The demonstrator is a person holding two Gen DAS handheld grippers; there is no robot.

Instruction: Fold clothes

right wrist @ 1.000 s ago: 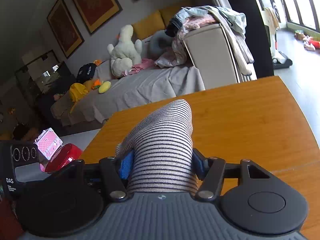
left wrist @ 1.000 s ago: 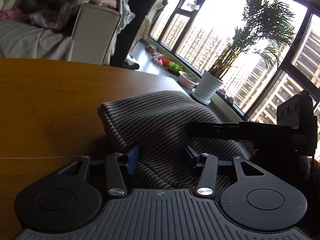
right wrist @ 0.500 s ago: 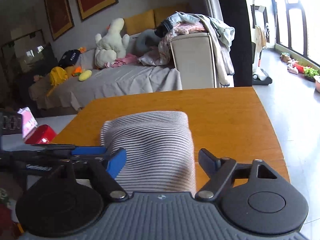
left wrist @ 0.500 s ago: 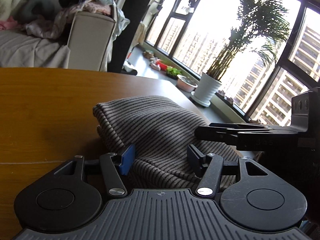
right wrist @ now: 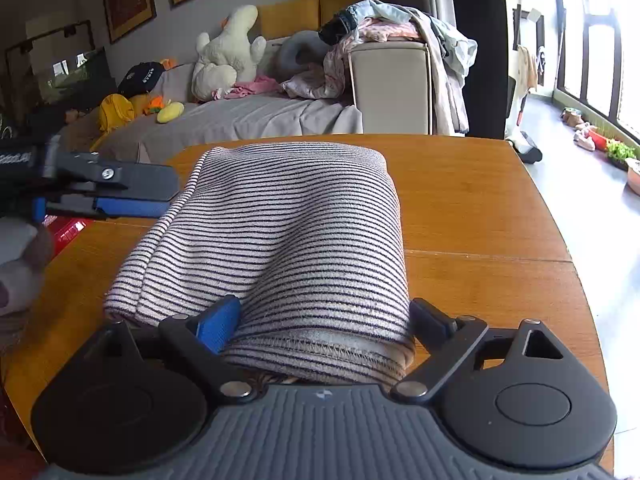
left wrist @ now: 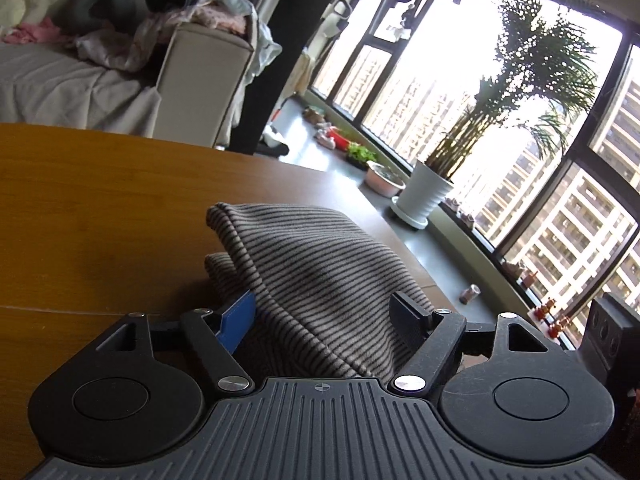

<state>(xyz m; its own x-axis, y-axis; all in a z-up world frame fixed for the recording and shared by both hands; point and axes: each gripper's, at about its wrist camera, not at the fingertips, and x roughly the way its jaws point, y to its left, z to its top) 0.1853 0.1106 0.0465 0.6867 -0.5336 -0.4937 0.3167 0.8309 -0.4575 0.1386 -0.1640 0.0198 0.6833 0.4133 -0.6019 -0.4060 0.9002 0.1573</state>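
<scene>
A folded striped garment (left wrist: 320, 264) (right wrist: 288, 232) lies on the wooden table (left wrist: 100, 208) (right wrist: 480, 208). My left gripper (left wrist: 324, 314) straddles one end of it. Its jaws are opening, with the cloth lying loose between the blue pad (left wrist: 238, 316) and the black pad (left wrist: 408, 312). My right gripper (right wrist: 324, 320) straddles the near hem at the other end, its jaws also opening around a soft hump of fabric. The right wrist view shows the left gripper (right wrist: 166, 198) from the side, at the garment's far left corner.
Beyond the table stand a sofa (right wrist: 248, 120) with a plush toy (right wrist: 228, 56) and an armrest piled with clothes (right wrist: 384, 28). A potted plant (left wrist: 432, 196) stands by the windows. A red object (right wrist: 68, 228) sits below the table's left edge.
Both grippers' jaws have spread apart and let go of the cloth. The raised striped hump has sunk and flattened on the table. The right gripper has dropped and rolled level.
</scene>
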